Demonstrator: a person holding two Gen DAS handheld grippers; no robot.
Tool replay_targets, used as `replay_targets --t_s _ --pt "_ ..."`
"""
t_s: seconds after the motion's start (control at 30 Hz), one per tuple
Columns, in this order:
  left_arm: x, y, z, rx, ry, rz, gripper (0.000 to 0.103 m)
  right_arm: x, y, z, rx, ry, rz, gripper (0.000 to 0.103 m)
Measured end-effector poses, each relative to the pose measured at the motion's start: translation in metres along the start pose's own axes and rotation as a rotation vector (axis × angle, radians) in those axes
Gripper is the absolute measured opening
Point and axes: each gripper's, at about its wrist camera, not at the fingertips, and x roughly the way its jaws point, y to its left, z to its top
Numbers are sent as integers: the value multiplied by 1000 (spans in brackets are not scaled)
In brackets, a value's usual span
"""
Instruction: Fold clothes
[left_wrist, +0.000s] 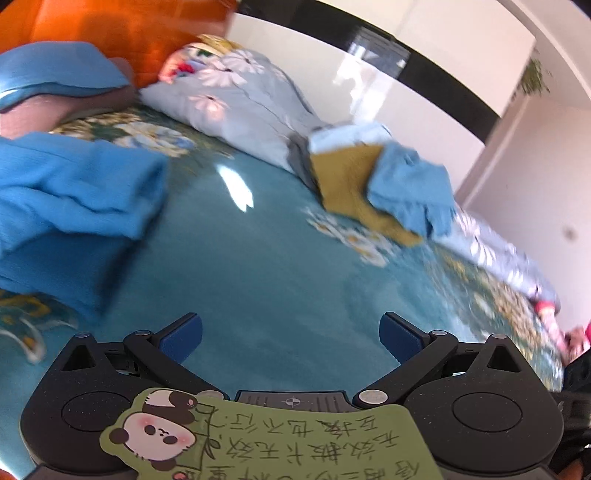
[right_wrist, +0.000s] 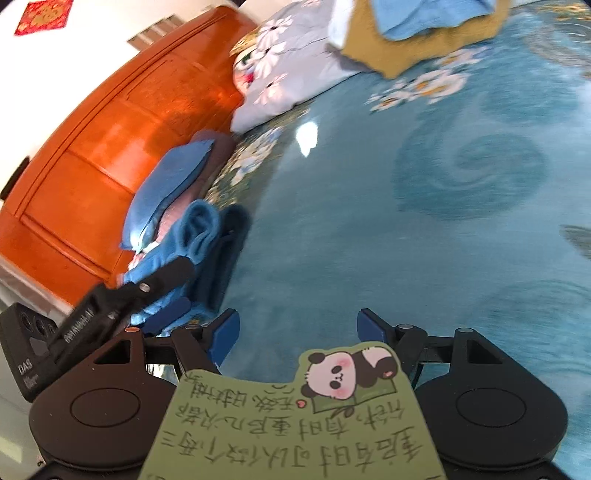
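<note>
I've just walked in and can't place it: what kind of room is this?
Most likely a bedroom. The work happens on a bed with a teal flowered bedspread, an orange wooden headboard stands at one end, and a floral pillow lies on top. Loose clothes sit nearby.

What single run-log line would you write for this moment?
phase: between garments | left gripper: open, empty | right gripper: open, empty | folded blue garment: on bedspread | unfolded pile: untouched
</note>
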Motion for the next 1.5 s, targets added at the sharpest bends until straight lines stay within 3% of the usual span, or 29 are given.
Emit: replay_targets --t_s 0.27,0.43,0.6,0.73,0.83,0.93,1.5 --pt "14 -67 -31 139 31 104 103 -41 -31 -10 14 -34 -71 71" --pt "20 -98 -41 176 70 79 103 -74 -48 -19 -12 -67 -132 71" --pt "23 -123 -48 212 77 116 103 -112 -63 -31 -59 -123 -235 72" --pt "27 -132 -51 198 109 88 103 -137 -70 -41 -115 -169 -312 82" --pt "27 -140 -56 224 112 98 103 -151 -72 -46 -155 -213 -343 97" --pt "25 -150 -62 263 102 125 103 -160 -75 -49 -166 -246 -354 102" --pt "20 -155 -79 305 128 181 103 -156 -66 -54 -197 -218 -513 102"
